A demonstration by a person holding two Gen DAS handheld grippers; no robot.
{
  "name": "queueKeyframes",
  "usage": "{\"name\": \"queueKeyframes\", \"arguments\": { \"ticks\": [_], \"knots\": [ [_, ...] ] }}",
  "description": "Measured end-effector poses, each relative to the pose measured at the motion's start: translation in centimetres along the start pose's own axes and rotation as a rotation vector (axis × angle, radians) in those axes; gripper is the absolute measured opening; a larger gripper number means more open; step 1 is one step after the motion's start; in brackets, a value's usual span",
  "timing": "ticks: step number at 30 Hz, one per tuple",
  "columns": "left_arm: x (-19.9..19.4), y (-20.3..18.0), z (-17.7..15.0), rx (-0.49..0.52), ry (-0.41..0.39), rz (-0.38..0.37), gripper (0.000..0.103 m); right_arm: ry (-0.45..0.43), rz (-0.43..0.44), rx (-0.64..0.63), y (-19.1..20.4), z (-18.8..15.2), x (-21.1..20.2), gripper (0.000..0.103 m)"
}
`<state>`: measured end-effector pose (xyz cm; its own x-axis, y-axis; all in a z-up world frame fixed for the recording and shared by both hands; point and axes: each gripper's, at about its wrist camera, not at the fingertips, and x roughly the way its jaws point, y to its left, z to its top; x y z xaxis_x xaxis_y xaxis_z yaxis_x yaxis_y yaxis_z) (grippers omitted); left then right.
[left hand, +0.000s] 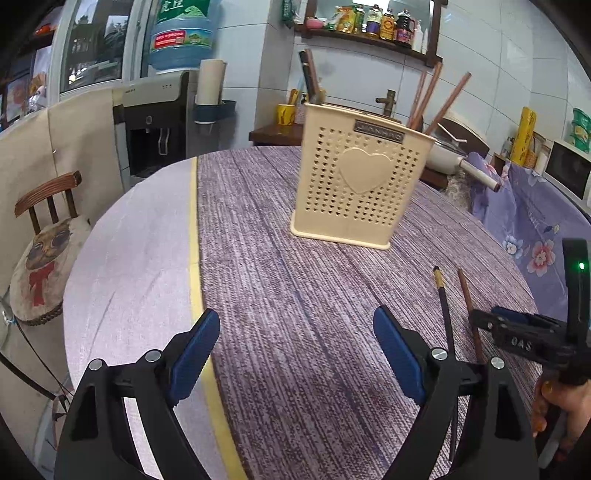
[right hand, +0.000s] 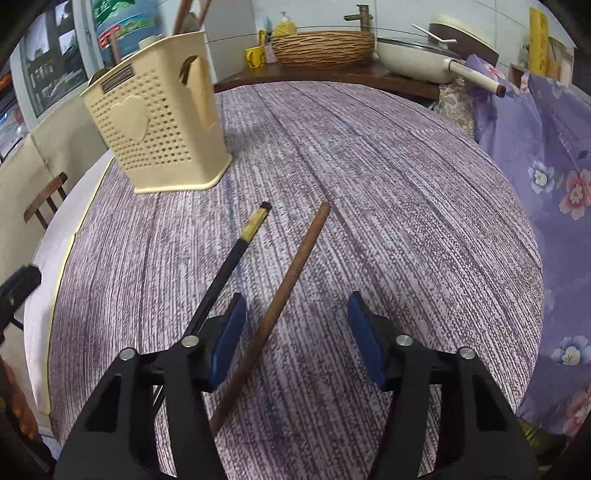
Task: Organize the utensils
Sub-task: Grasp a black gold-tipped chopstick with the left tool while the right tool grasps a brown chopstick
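Home kitchen: condiment shelf (left hand: 373,22), tap (right hand: 364,14).

Matt perforated plastic holder (left hand: 356,181), rough woven tablecloth (right hand: 369,177), wooden chopstick (right hand: 288,280).

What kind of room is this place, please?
Most likely a home kitchen or dining corner: a shelf of sauce bottles, a water dispenser, a pan and a chopstick holder on the table.

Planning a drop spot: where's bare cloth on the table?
Free: between the holder and the right-hand table edge; also ahead of the left gripper. Crowded: black chopstick and brown chopstick at the right gripper.
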<state>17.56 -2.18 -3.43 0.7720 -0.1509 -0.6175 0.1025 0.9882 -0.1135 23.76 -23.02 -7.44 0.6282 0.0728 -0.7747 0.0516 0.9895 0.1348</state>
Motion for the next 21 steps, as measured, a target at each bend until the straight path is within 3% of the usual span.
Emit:
{"name": "queueKeyframes", "arguments": {
  "ticks": [6, 13, 15, 21],
  "knots": [
    [0.6, -2.1, -0.1, 0.04, 0.017, -0.035, 0.083, 0.007, -0.04, -0.006, 0.3, 1.1, 1.4, 0.032],
    [1.6, -4.0, 0.1, 0.083, 0.041, -0.066, 0.083, 0.017, -0.055, -0.051, 1.0, 3.4, 3.2, 0.022],
    [2.2, -4.5, 0.2, 0.087, 0.064, -0.095, 0.08, 0.027, -0.049, -0.062, 1.0, 4.3, 3.9, 0.015],
    [3.9, -7.0, 0.8, 0.126, 0.13, -0.178, 0.072, 0.049, 0.027, -0.025, -0.5, 5.1, 4.3, 0.013]
  ]
}}
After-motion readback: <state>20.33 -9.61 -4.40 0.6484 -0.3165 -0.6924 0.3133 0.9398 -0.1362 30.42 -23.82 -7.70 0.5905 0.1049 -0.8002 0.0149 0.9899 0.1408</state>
